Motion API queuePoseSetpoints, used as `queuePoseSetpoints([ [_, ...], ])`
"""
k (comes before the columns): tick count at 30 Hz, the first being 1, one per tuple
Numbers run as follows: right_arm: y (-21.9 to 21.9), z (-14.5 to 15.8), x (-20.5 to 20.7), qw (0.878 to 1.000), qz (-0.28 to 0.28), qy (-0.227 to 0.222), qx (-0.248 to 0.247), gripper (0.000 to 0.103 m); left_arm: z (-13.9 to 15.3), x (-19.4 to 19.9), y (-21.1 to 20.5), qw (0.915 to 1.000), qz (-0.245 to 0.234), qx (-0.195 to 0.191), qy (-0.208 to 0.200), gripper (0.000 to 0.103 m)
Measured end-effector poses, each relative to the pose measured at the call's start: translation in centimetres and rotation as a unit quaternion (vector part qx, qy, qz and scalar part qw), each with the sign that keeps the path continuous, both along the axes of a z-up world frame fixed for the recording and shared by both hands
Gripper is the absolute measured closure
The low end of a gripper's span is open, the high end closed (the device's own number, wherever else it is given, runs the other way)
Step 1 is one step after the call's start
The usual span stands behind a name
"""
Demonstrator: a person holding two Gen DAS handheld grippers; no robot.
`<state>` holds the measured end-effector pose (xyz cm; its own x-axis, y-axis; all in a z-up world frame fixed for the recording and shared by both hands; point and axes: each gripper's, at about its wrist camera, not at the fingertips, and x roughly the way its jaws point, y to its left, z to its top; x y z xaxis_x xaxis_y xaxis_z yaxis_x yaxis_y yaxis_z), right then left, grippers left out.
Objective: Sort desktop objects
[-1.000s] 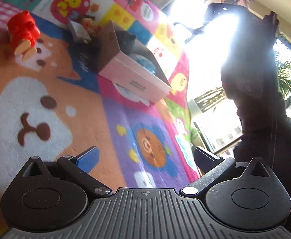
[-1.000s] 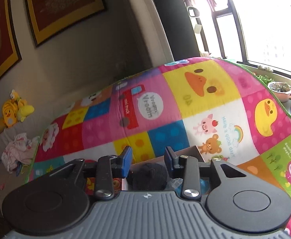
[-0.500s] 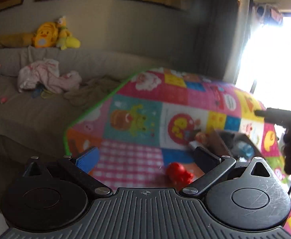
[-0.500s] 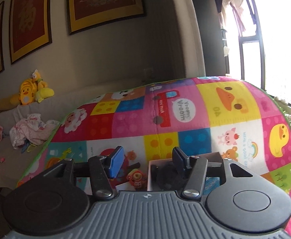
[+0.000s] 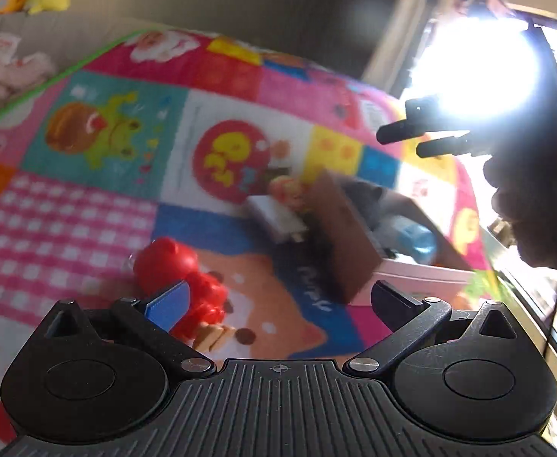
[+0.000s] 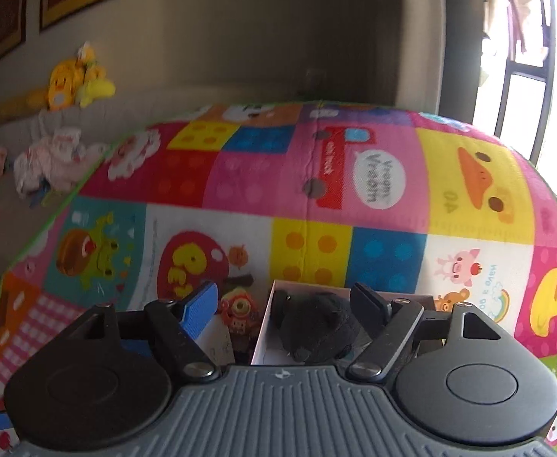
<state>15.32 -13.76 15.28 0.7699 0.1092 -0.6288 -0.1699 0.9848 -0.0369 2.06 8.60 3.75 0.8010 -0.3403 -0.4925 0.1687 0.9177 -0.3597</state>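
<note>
The black plush toy (image 6: 318,327) lies inside the open box (image 6: 267,327) on the play mat (image 6: 385,251); the right claw (image 6: 284,306) above it has just been opening and grips nothing. Left of the box, the red figure (image 5: 179,270) waits before the spread, empty left claw (image 5: 278,301); a rushed grab could knock it away or nudge the box.

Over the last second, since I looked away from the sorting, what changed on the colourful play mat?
The right gripper has just been opening its jaws; the black plush toy that sat between them now lies free in the white cardboard box. The left gripper, jaws open and empty, swung round to face the red bear figure. The box, the bear and the small orange figure stayed put.
</note>
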Motion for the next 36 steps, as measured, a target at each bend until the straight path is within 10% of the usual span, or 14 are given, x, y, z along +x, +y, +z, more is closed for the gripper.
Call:
queuePoseSetpoints([
  [7,6.0,-5.0,7.1,0.996,0.016,0.084,-0.028,0.046,-1.8,-0.5,2.0,0.9990,0.006,-0.040,-0.021,0.000],
  [11,8.2,-7.5,10.8,0.993,-0.013,0.094,-0.065,0.046,-0.6,-1.5,1.5,0.9966,0.044,0.020,-0.068,0.000],
  [17,10.1,-10.3,13.1,0.988,-0.023,0.104,-0.110,0.061,-1.7,-0.6,2.7,0.9988,0.038,-0.022,-0.024,0.000],
  [36,10.4,-9.6,4.1,0.971,0.134,0.172,-0.093,0.063,-2.9,-0.8,2.5,0.9988,0.023,-0.039,0.020,0.000],
])
